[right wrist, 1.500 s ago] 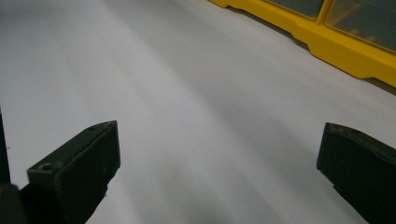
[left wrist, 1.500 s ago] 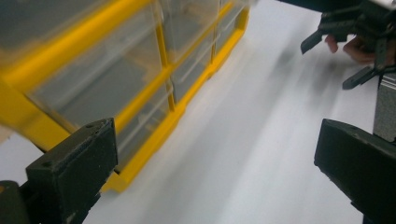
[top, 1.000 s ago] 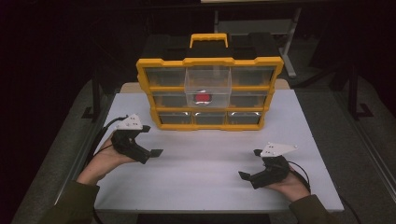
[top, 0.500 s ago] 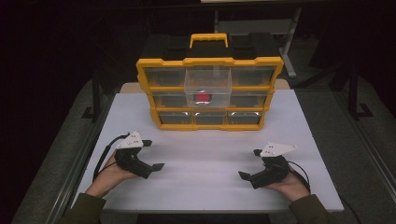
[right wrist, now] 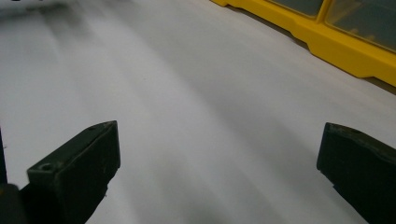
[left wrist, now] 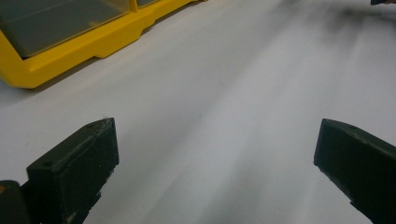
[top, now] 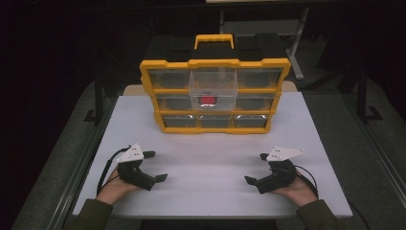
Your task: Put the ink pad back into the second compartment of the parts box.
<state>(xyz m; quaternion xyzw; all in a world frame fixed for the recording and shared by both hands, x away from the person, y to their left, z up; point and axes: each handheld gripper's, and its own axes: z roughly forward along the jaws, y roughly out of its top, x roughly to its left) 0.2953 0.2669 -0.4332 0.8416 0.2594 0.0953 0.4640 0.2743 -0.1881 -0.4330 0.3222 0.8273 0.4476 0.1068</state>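
At the lower left of the high view your left gripper (top: 155,166) rests low over the white bench (top: 210,158), held in your left hand (top: 114,186), its cable looping out to the left. Its 2 jaws are spread wide with nothing between them. In the left gripper view the same jaws stand far apart at the bottom corners, bare bench between them, and the yellow base of the organizer (left wrist: 70,51) cuts across the upper left corner.

At the centre top of the high view stands the yellow organizer (top: 215,84), a cabinet of clear drawers in 3 rows of 3, with a black top and a yellow carry handle (top: 214,40). It sits toward the far edge of the bench, well apart from both grippers. The top middle drawer (top: 213,88) is pulled out toward you, and a small red object (top: 207,100) shows through its clear front; you cannot tell what the object is.

At the lower right of the high view your right gripper (top: 256,168) lies in your right hand (top: 298,190), a grey plate on top. Its jaws are also spread wide and hold nothing. In the right gripper view they sit at the bottom corners over bare bench, with the organizer's yellow base (right wrist: 327,39) in the upper right corner.
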